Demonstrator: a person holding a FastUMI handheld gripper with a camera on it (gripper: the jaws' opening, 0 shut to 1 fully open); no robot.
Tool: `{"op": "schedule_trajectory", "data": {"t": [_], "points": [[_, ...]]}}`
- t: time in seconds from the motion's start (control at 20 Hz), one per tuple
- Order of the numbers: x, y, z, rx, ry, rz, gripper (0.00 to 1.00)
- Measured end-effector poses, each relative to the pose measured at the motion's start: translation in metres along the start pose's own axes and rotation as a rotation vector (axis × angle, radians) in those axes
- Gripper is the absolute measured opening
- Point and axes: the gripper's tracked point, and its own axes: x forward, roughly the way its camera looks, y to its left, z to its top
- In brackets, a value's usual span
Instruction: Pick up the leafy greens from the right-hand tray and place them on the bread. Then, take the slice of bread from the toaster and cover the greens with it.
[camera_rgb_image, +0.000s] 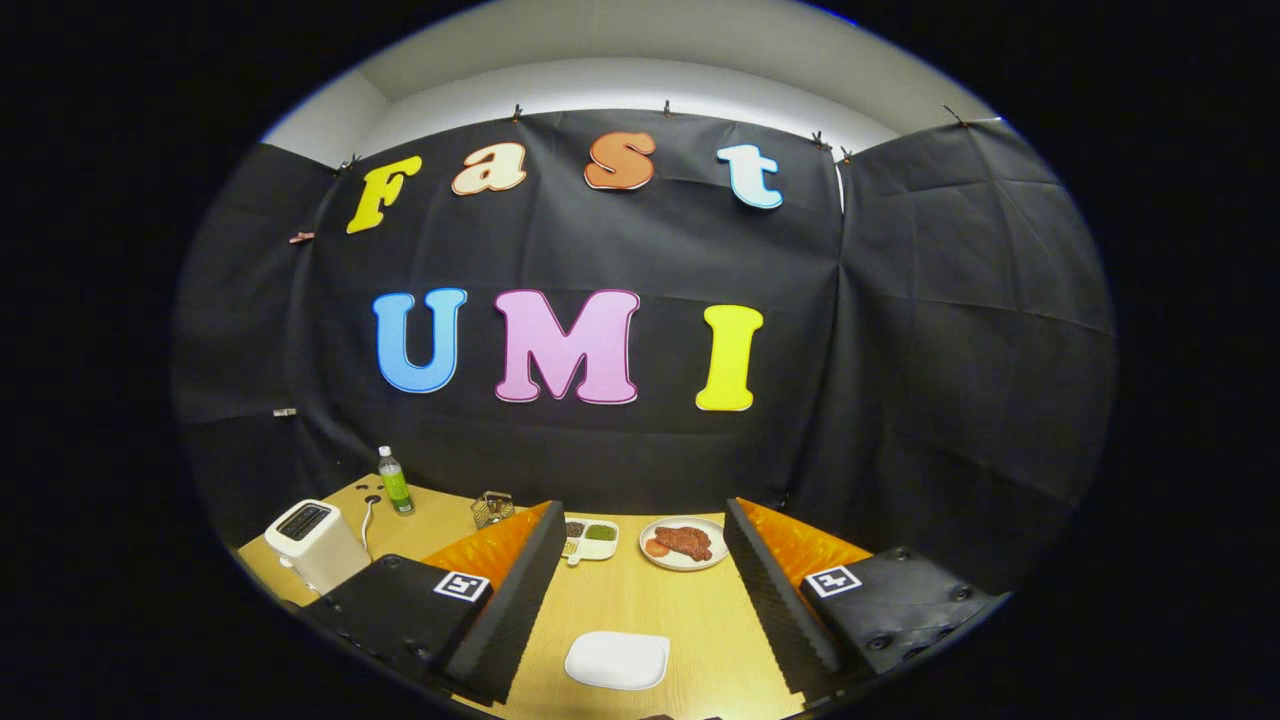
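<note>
Tool (640, 610) gapes wide, empty — white plate (617, 660) between fingers; toaster (316, 543) white, boxy, left.

The worktop (640, 610) is pale yellow wood with a fine grain. Near, between the wide-apart tongs (640, 640), lies a plain white plate (617, 660). Far left stands a cream-white toaster (316, 545) with a dark slot, and beyond it a bottle (396, 482) with a green label and white cap. A white divided tray (590, 540) holds green and dark fillings; the round white plate (684, 544) carries reddish-brown meat.
</note>
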Motion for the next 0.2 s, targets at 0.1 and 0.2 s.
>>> {"op": "schedule_trajectory", "data": {"t": [0.1,0.2], "points": [[-0.0032,0.0035,-0.0040,-0.024,0.006,0.027,0.98],[-0.0059,0.0092,-0.0077,-0.040,0.015,0.058,0.98]]}}
